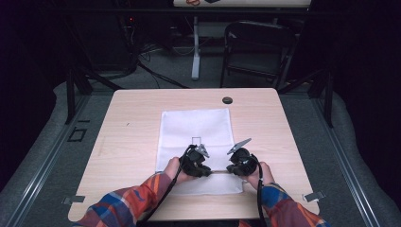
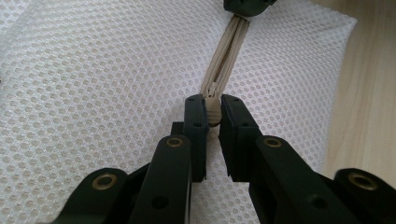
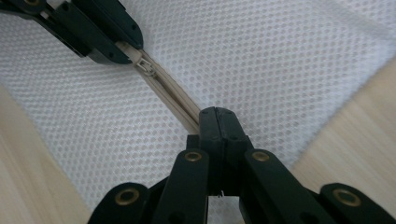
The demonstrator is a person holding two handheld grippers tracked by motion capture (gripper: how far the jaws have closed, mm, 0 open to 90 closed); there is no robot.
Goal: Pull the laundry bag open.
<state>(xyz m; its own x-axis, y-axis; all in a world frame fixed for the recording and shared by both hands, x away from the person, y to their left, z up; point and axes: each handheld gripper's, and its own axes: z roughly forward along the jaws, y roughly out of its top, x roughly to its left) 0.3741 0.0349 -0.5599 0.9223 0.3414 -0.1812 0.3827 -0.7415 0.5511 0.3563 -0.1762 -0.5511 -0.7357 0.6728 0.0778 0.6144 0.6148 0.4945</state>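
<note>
A white mesh bag (image 1: 196, 125) lies flat on the wooden table (image 1: 127, 142), with a beige zipper (image 1: 218, 171) running along its near edge. In the left gripper view, my left gripper (image 2: 213, 111) is shut on the zipper pull (image 2: 213, 113), just behind the slider (image 2: 211, 88). Facing it from the right, my right gripper (image 3: 215, 116) is shut on the zipper tape (image 3: 175, 100), its pads pressed together. The zipper's teeth are closed between the two grippers. From above, the left gripper (image 1: 208, 171) and the right gripper (image 1: 229, 170) are close together, tips toward each other.
A small square outline (image 1: 195, 140) marks the bag's middle. A black round grommet (image 1: 227, 100) sits in the table near its far edge. Beyond the table stand a dark folding chair (image 1: 257, 47) and a white table leg (image 1: 195, 52). Bare wood lies left and right of the bag.
</note>
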